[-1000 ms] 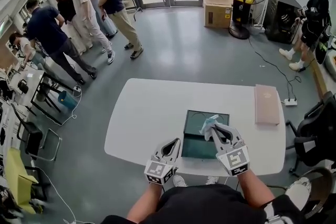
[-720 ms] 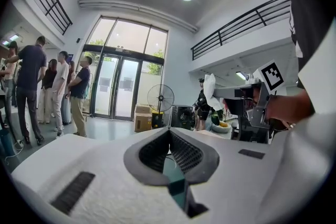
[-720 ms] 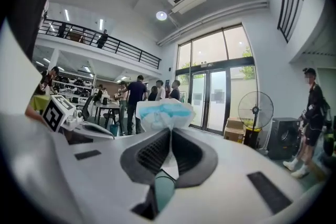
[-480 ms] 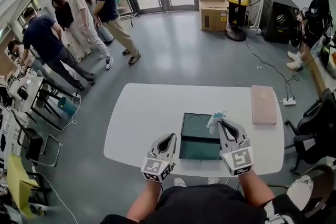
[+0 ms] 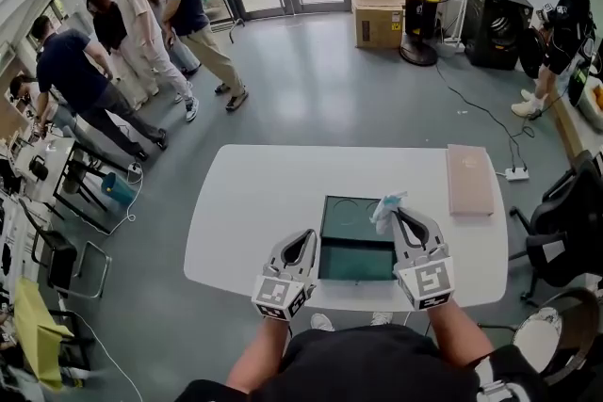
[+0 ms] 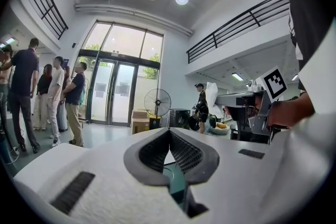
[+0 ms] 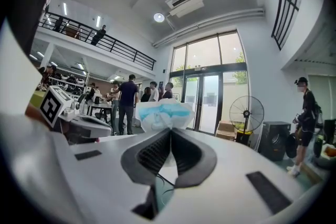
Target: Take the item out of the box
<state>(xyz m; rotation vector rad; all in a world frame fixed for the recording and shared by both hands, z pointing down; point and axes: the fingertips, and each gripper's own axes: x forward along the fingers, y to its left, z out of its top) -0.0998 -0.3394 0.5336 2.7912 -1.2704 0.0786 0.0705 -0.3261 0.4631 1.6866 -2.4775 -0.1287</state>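
Head view puts the right gripper (image 5: pixel 397 216) over the far right corner of the box (image 5: pixel 356 251). Its fingers are clamped on the lower edge of the item (image 5: pixel 386 205), which stands up above them. From the right gripper view the item (image 7: pixel 163 114) looks lifted clear of the box, with the room behind it and the box floor below the fingers. The left gripper (image 5: pixel 303 236) hangs at the near left corner of the box, its fingers pressed together on nothing.

The step in hand, as I judge it, is carrying the item away from the box. The grip takes only a thin edge, so the pinch should stay firm and the move should be slow and level. A good course is rightward over the wall to bare counter (image 5: pixel 254 193), short of the pink slab (image 5: pixel 469 180). The box looks light, and the left gripper could steady its near rim if it shifts.

The item is a soft, crumpled white packet with pale blue print. It looks like thin film or tissue, floppy, and likely to sag or slide. The box is shallow, square, rigid and dark teal, with a fine looped line on its floor. The counter is white and smooth with rounded corners. The slab is flat, rectangular and matte.
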